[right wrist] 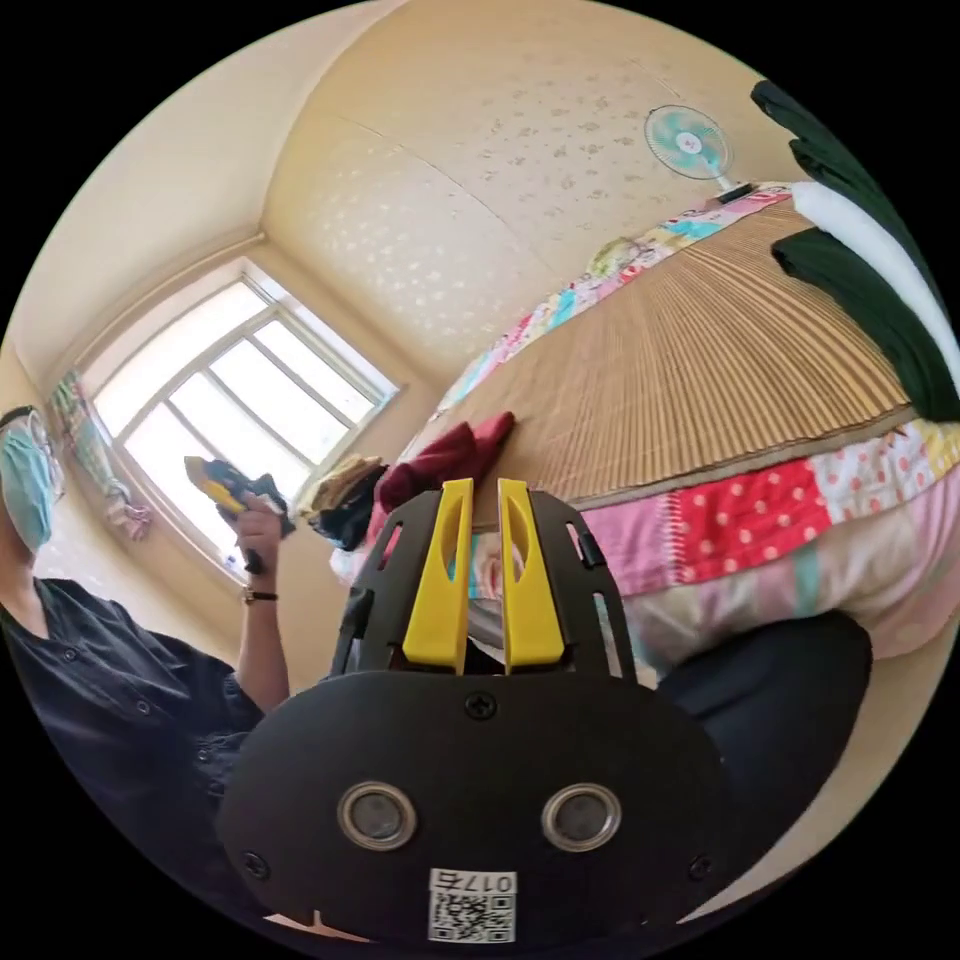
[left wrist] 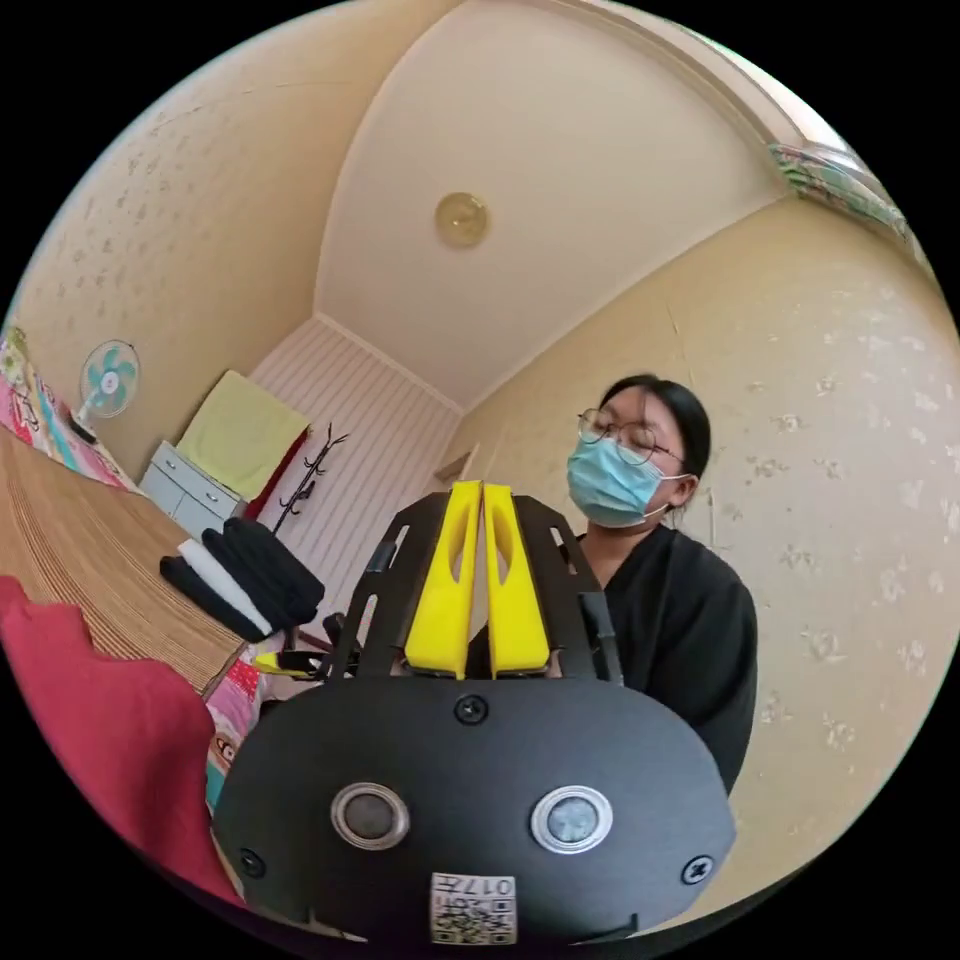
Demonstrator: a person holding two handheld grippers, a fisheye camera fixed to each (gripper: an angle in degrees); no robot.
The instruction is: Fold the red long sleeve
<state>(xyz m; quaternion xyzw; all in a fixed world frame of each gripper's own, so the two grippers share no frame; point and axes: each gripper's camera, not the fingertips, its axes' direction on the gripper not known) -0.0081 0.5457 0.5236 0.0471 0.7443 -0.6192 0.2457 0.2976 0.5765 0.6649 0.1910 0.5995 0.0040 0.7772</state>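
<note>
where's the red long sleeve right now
The red long sleeve lies bunched on the woven bed mat near the bed's edge in the right gripper view, beside a pile of clothes. Neither tool holds it.

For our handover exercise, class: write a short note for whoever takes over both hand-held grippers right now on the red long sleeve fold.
Left hand-held gripper: jaws nearly together, holding nothing, aimed up at the ceiling.
Right hand-held gripper: a narrow gap between the jaws, holding nothing, aimed at the side of the bed.
Red long sleeve: lies bunched on the bamboo mat near the bed's edge, no neat fold visible.
A folded dark and white stack sits further along the mat.
Done: nothing visible on the red garment.
Left: spread it flat, fold it.
</note>
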